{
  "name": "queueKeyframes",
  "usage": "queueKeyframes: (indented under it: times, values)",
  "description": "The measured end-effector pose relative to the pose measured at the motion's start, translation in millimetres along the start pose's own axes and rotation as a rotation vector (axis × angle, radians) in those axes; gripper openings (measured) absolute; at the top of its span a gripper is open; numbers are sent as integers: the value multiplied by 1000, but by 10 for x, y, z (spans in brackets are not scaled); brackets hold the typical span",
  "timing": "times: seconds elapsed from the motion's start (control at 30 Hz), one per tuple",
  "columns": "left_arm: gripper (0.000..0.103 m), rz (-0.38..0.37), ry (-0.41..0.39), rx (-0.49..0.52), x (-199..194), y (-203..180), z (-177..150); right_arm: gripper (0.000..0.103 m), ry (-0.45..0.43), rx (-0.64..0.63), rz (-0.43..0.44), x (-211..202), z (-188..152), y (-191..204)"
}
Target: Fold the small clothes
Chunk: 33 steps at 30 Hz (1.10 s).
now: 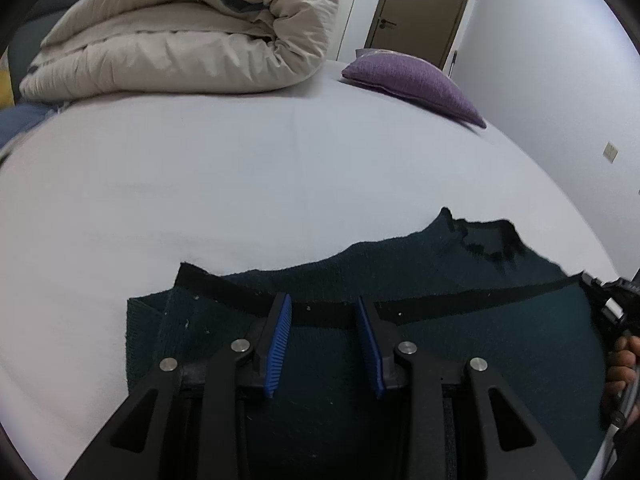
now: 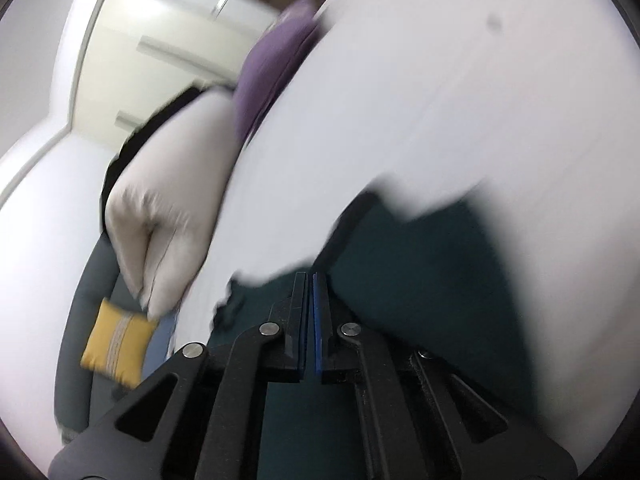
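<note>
A dark teal knit garment (image 1: 400, 268) with a black band (image 1: 480, 298) lies on the white bed (image 1: 280, 180), near its front edge. My left gripper (image 1: 323, 299) hovers over the band with its blue pads (image 1: 280, 340) apart and not pressing on the cloth. At the far right of that view, the band stretches taut toward my right gripper (image 1: 604, 300). The right wrist view is blurred. There my right gripper (image 2: 312, 274) has its jaws together at the garment (image 2: 420, 280), and the black band (image 2: 348, 216) runs up from its tips.
A rolled beige duvet (image 1: 180, 40) and a purple cushion (image 1: 412, 80) lie at the far side of the bed, with a brown door (image 1: 424, 4) behind. A yellow cushion (image 2: 116, 344) sits on a grey-blue seat beside the bed. A hand (image 1: 624, 360) shows at the right edge.
</note>
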<state>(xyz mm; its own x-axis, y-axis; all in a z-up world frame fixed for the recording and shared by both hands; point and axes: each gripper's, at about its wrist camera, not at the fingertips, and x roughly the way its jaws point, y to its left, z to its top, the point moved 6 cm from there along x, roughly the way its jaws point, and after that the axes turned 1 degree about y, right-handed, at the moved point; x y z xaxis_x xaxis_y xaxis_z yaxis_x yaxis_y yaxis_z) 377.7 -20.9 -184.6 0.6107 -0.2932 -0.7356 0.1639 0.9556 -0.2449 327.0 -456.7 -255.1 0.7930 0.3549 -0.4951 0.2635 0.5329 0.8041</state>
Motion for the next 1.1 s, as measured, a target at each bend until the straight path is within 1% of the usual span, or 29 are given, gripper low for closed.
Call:
queueKeyframes:
  times: [0.03,0.07,0.1,0.13,0.17,0.2,0.23,0.27,0.33,0.37,0.43,0.47,0.5,0.53,0.57,0.6,0.63,0.67,0.7,0.77,0.8,0.83,0.87,0.9,0.93,1.0,1.03,1.07,1.1]
  values:
    - [35,-4,3,-12,-10,7,2,0,-16,35,11,-47,81,-75]
    - [32,2,7,-19,-27,5,9,0,-39,51,-12,-97,147,-135]
    - [31,24,12,-20,-80,-1,11,2,-74,45,-80,-164,214,-172]
    - [32,59,11,-14,-153,-19,10,3,-98,42,-143,-233,260,-189]
    - [41,120,-13,2,-328,-58,-23,9,-106,44,-183,-280,275,-184]
    - [47,121,-49,19,-507,-125,-64,9,-111,33,-222,-353,255,-136]
    - [55,93,-86,33,-705,-208,-132,9,-113,0,-212,-420,203,-28]
    - [63,76,-109,38,-840,-257,-200,9,-89,-63,-157,-491,42,202]
    - [66,56,-126,56,-1080,-366,-414,9,-20,-143,-79,-569,-299,515]
    - [66,40,-114,76,-1141,-422,-546,9,34,-186,-22,-588,-551,699]
    - [66,21,-61,92,-1134,-445,-797,9,183,-267,90,-544,-1172,1030]
    - [66,41,-17,96,-1057,-393,-947,9,248,-290,140,-510,-1459,1126]
    - [64,72,28,85,-972,-307,-1063,9,352,-308,196,-394,-1837,1198]
    - [64,64,39,60,-956,-222,-1147,9,400,-320,205,-360,-2052,1233]
    - [63,47,26,45,-997,-189,-1149,9,447,-337,181,-260,-2254,1180]
    - [63,52,28,38,-1031,-157,-1150,7,480,-341,107,-149,-2391,1043]
    - [62,65,36,40,-1065,-122,-1156,5,484,-318,93,-122,-2410,941]
    - [62,66,40,40,-1081,-88,-1174,5,457,-269,129,-170,-2345,880]
    - [62,64,47,37,-1082,-48,-1182,5,409,-214,123,-264,-2208,786]
    - [61,57,57,31,-1091,22,-1208,5,314,-166,66,-460,-1923,561]
    - [61,64,63,34,-1102,35,-1217,5,254,-137,34,-601,-1748,397]
    - [61,72,69,40,-1098,41,-1222,4,211,-109,6,-714,-1616,255]
    - [61,83,70,49,-1098,30,-1244,4,153,-52,-15,-908,-1443,58]
    - [61,94,71,57,-1093,18,-1252,5,115,-21,-28,-1052,-1319,-49]
    - [61,107,74,69,-1082,4,-1262,9,58,3,-67,-1228,-1179,-158]
    - [62,116,79,76,-1063,1,-1255,13,-17,25,-110,-1468,-1024,-228]
    - [62,119,82,77,-1053,1,-1258,13,-28,28,-108,-1556,-984,-229]
    - [62,118,84,76,-1047,10,-1255,14,-27,13,-88,-1558,-1001,-121]
    - [62,117,85,76,-1044,15,-1254,19,-10,-17,-72,-1552,-1057,1]
